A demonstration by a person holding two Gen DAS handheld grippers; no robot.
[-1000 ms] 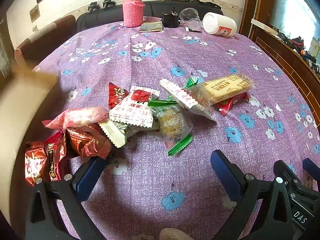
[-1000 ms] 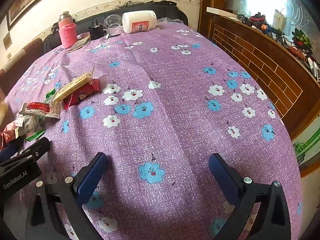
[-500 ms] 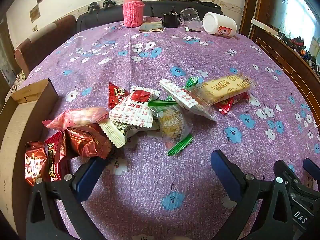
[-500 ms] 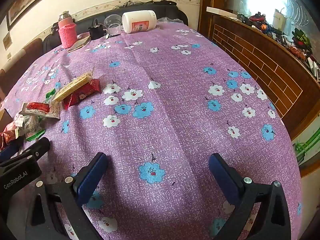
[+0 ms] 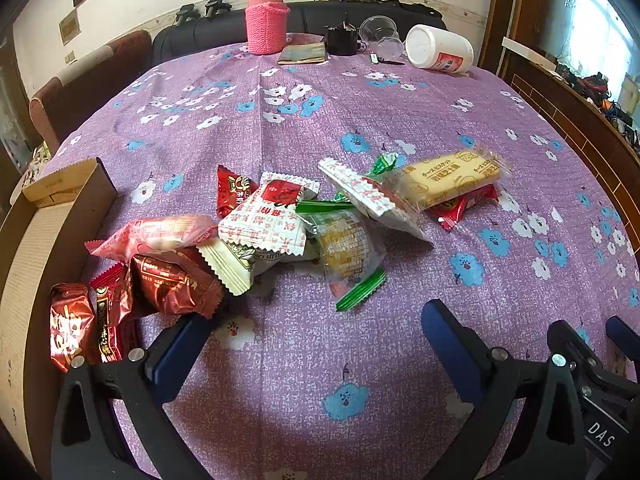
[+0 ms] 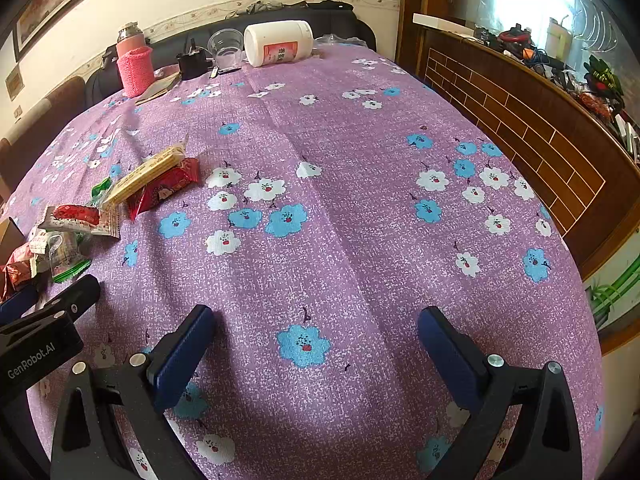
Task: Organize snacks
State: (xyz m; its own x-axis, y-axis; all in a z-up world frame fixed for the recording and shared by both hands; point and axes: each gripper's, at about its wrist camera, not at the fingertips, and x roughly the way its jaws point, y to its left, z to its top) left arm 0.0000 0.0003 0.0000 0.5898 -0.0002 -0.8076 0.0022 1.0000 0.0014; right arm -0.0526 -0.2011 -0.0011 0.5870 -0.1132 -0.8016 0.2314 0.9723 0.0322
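A pile of wrapped snacks lies on the purple flowered tablecloth [image 5: 304,360]: a yellow biscuit pack [image 5: 448,178], a white and red packet [image 5: 268,220], a clear pack with green ends [image 5: 348,256], a pink packet [image 5: 160,234] and dark red packets [image 5: 172,284]. The pile shows at the left of the right wrist view, with the biscuit pack [image 6: 148,174]. A cardboard box [image 5: 36,248] stands at the table's left edge beside the red packets. My left gripper [image 5: 316,332] is open and empty, just short of the pile. My right gripper [image 6: 316,336] is open and empty over bare cloth.
At the far table edge stand a pink flask in a knitted sleeve [image 5: 266,16], a black object [image 5: 342,40], a clear cup [image 5: 380,36] and a white jar on its side [image 5: 438,54]. A wooden sideboard [image 6: 520,120] runs along the right. Chairs stand at the far left.
The cardboard box has come into place at the table's left edge, where one second ago there was only a blur. Both grippers and the snacks have stayed still.
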